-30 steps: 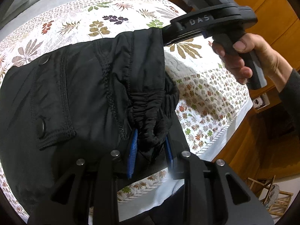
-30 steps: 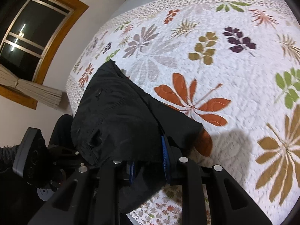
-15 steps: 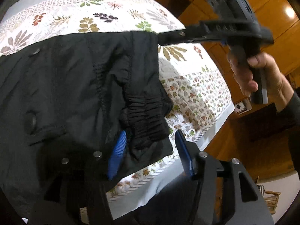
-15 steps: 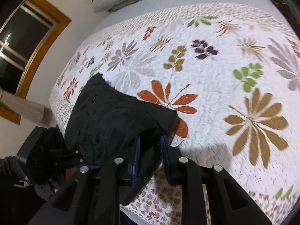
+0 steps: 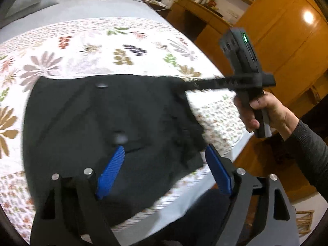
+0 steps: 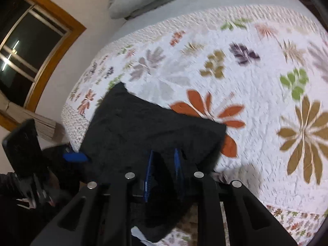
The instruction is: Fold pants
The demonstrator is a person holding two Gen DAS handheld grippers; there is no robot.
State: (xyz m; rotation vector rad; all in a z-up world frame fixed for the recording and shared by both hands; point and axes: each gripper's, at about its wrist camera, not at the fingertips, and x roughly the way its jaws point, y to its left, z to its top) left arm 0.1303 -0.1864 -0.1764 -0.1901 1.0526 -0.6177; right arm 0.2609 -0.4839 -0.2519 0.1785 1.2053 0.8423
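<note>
Left fingers [image 5: 164,164] spread above pants [image 5: 102,119]; right fingers [image 6: 164,164] pinch the far corner on bed [image 6: 256,123]

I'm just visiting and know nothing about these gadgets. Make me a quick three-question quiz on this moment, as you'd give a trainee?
1. True or false: the left gripper is clamped on the black pants.
2. Which gripper pinches the pants: A) left, B) right, C) neither?
3. Fill in: the pants lie on a white quilt printed with ____.

Key
1. False: its blue pads stand wide apart.
2. B: the right gripper has black fabric between its nearly closed pads.
3. Leaves.
</note>
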